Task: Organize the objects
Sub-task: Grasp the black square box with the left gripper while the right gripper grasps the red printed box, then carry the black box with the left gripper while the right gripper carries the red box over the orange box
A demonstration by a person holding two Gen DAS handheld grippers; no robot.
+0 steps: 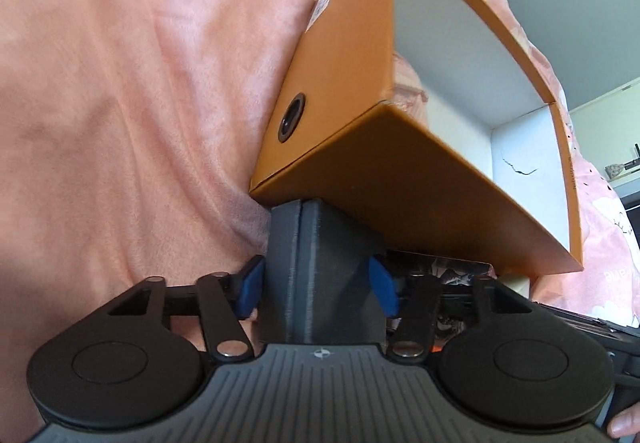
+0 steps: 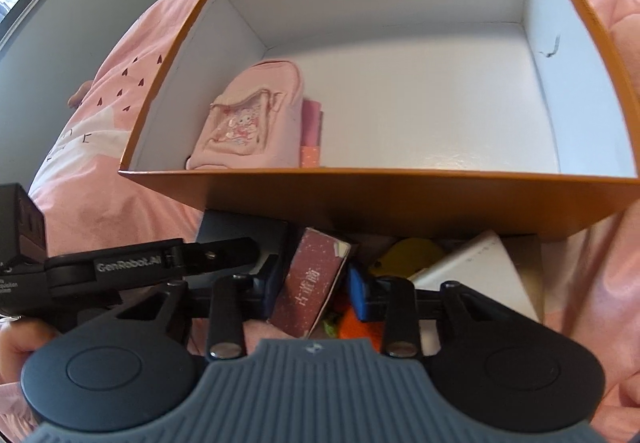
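The dark red rectangular book with pale lettering [image 2: 310, 283] sits upright between the blue pads of the right gripper [image 2: 312, 287], which appears closed on it, just in front of the near wall of the orange cardboard box with a white interior [image 2: 400, 199]. Inside the box, a pink fabric pouch with a cartoon print [image 2: 248, 119] lies at the left beside a thin pink booklet [image 2: 312, 123]. The left gripper [image 1: 306, 211] has its grey fingers pressed together, holding nothing, its tips touching the box's lower corner, probably to steady it. To do the step well, the book likely needs lifting clear over the near wall and setting flat on the bare white floor. A yellow object [image 2: 412, 249], something orange [image 2: 354, 323] and a white flat box [image 2: 480, 275] wait on the pink bedspread [image 1: 120, 83]; grey walls and a window surround the bed.
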